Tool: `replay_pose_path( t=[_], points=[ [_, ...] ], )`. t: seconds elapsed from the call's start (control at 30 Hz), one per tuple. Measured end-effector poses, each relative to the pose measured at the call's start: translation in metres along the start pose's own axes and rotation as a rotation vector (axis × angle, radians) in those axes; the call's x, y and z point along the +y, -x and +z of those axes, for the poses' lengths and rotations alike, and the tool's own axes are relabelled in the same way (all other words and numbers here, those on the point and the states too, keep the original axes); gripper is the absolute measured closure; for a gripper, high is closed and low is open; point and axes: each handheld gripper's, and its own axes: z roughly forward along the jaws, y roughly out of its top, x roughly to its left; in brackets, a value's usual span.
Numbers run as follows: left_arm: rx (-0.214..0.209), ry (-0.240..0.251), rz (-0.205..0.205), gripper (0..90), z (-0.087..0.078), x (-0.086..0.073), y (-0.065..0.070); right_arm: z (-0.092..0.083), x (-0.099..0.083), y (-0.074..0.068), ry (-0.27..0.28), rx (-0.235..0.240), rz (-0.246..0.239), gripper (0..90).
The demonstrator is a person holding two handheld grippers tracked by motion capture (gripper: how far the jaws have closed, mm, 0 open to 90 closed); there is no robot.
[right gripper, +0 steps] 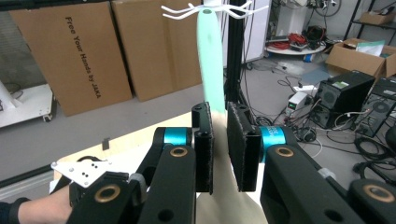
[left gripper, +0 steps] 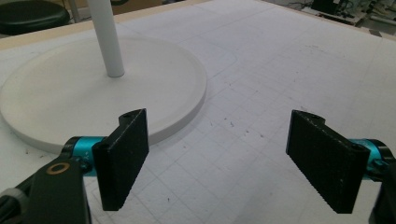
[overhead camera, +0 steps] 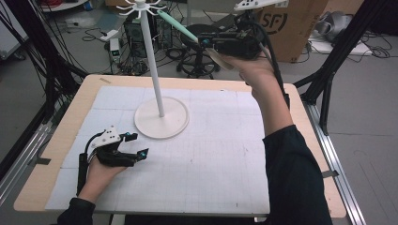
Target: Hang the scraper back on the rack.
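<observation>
A white rack stands on the table: a round base (overhead camera: 162, 119) (left gripper: 93, 93), a thin pole (overhead camera: 152, 61) (left gripper: 106, 37) and a ring of hooks (overhead camera: 141, 7) (right gripper: 212, 9) at the top. My right gripper (overhead camera: 204, 42) (right gripper: 219, 140) is raised beyond the table's far edge and is shut on a utensil with a mint-green handle (overhead camera: 178, 26) (right gripper: 210, 56). The handle's tip points up at the hooks and sits just under them. The utensil's beige end (overhead camera: 219, 59) (right gripper: 219, 205) hangs behind the jaws. My left gripper (overhead camera: 136, 144) (left gripper: 219, 158) rests open and empty beside the base.
A white grid mat (overhead camera: 211, 150) covers the wooden table. Beyond the far edge are cardboard boxes (overhead camera: 291, 23) (right gripper: 74, 51), computer cases (right gripper: 348, 93), floor cables and a black stool base (overhead camera: 199, 65). Black frame legs (overhead camera: 328, 79) stand at the right.
</observation>
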Motion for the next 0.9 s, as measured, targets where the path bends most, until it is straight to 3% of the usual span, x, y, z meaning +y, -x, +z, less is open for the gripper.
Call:
replay_pose_path(
  t=[0.33, 0.47, 0.9],
  points=[
    [-0.008, -0.012, 0.006, 21.8, 0.001, -0.001, 0.0, 0.009, 0.007, -0.009, -0.018, -0.012, -0.04, 81.2],
    [-0.008, -0.022, 0.012, 21.9, 0.001, -0.001, 0.001, 0.011, 0.006, -0.009, -0.034, -0.017, -0.029, 81.2],
    [-0.012, -0.033, 0.023, 22.1, 0.002, -0.002, 0.001, 0.01, 0.006, -0.014, -0.022, -0.006, -0.057, 81.2]
  ],
)
